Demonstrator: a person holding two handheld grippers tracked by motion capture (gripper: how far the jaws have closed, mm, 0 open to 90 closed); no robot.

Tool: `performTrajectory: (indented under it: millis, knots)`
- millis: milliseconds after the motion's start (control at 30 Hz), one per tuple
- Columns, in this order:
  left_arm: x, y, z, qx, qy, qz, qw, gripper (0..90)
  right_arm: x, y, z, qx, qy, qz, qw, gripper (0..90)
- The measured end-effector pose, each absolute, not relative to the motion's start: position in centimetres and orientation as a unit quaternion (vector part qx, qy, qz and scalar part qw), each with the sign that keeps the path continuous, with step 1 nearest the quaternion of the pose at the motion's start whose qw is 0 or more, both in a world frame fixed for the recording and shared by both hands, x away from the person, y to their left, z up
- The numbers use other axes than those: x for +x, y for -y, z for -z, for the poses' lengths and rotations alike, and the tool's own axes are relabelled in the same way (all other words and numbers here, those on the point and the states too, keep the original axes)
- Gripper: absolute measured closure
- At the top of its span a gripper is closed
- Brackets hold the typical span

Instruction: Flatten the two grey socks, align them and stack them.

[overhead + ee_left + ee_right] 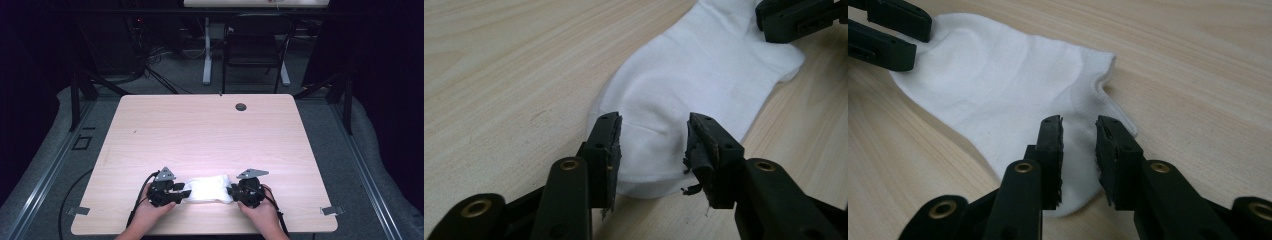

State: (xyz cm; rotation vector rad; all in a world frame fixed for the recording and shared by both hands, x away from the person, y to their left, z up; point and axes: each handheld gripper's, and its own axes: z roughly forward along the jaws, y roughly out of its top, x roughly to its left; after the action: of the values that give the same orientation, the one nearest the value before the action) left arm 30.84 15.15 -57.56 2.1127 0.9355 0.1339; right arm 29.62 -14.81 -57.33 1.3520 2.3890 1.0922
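Both grippers, left (184, 193) and right (231, 190), are hovering with jaws spread over a flat sock's (208, 188) ends on the counter (200, 135); lowering evenly before pinching should avoid bunching.

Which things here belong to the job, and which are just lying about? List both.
In the job: white sock, left tool, right tool, both open over the sock's ends.
Lying about: black chair, table's cable hole.
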Motion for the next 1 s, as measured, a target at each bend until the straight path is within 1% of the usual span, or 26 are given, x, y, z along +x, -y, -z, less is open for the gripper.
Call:
performTrajectory:
  millis: [200, 333, 533, 700, 1000]
  knots:
    - [30.5, -15.7, 56.6, 0.829, -0.369, -0.058, 0.415, 51.1, 29.0, 14.9, 56.3, 0.441, -0.802, -0.388, 0.111, 63.5]
    - [30.2, -16.2, 55.9, 0.82, -0.375, -0.056, 0.429, 48.3, 28.5, 15.0, 55.5, 0.43, -0.799, -0.402, 0.125, 60.0]
    - [29.8, -17.1, 55.0, 0.811, -0.377, -0.067, 0.442, 46.5, 27.9, 15.6, 54.7, 0.417, -0.796, -0.415, 0.14, 53.2]
    - [30.0, -18.0, 54.9, 0.807, -0.384, -0.073, 0.444, 45.9, 27.8, 16.7, 54.4, 0.423, -0.787, -0.424, 0.148, 50.9]
    - [30.7, -19.8, 55.2, 0.792, -0.41, -0.082, 0.445, 45.6, 27.7, 17.9, 54.8, 0.438, -0.78, -0.419, 0.154, 49.8]
